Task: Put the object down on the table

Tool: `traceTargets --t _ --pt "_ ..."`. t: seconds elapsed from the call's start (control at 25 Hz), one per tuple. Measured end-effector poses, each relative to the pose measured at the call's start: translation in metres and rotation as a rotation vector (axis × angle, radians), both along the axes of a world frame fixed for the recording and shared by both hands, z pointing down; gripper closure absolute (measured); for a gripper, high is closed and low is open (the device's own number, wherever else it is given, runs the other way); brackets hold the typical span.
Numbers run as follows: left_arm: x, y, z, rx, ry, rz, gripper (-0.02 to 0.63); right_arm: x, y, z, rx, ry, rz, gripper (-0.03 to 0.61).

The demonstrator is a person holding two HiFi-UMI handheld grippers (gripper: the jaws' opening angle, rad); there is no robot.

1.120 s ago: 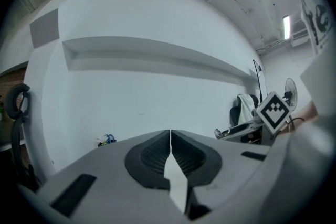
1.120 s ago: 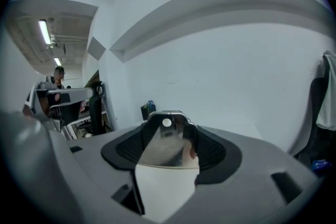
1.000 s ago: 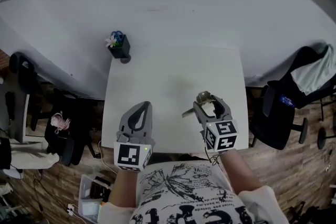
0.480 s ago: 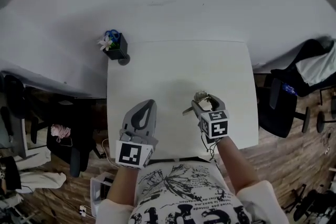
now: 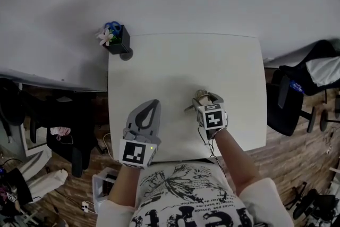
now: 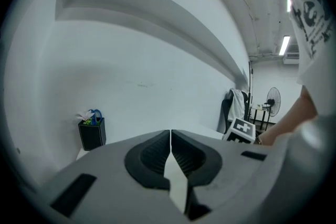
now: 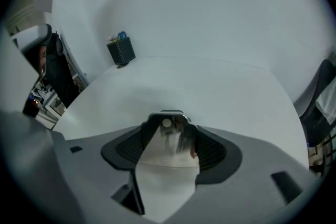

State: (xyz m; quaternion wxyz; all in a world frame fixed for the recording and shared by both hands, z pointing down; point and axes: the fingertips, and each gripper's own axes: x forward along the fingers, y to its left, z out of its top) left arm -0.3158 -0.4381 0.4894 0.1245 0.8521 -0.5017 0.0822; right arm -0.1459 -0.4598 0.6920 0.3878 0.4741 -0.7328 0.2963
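Observation:
A shiny metal object with a thin handle sticking out to the left sits between the jaws of my right gripper, over the front right part of the white table. In the right gripper view the jaws of that gripper stand wide, with both pads against the metal object, low over the tabletop. I cannot tell whether the object touches the table. My left gripper hovers at the front left of the table. Seen in its own view, the left gripper is shut with nothing in it.
A black pen holder with a white flower and blue scissors stands at the table's far left corner, also seen as a pen holder ahead of the right gripper. A black office chair stands to the right of the table. Clutter lies on the floor at the left.
The right gripper with the metal object has moved slightly left and down toward the table; its marker cube looks smaller. The left gripper has barely moved. The head view has shifted.

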Motion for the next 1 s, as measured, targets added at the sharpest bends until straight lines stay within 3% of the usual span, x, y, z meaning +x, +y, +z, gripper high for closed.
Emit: traceTargets --t 0.24,0.44,0.68,0.88,1.0 --pt "-0.013 0.000 0.012 -0.033 -0.007 -0.027 0.601 -0.003 -0.001 0.016 -0.051 0.028 0.011 0.296" --pt "-0.017 0.002 0.021 0.021 -0.023 -0.046 0.601 -0.003 -0.004 0.019 -0.064 0.048 0.025 0.296" --pt "-0.018 0.010 0.024 -0.001 -0.036 -0.068 0.601 -0.006 -0.003 0.020 -0.095 0.025 0.017 0.262" --pt "-0.016 0.012 0.020 0.008 -0.066 -0.077 0.601 -0.003 -0.009 -0.004 -0.021 -0.031 0.059 0.256" --pt "-0.010 0.013 0.010 0.026 -0.086 -0.076 0.601 -0.005 -0.009 -0.032 0.050 -0.040 0.021 0.284"
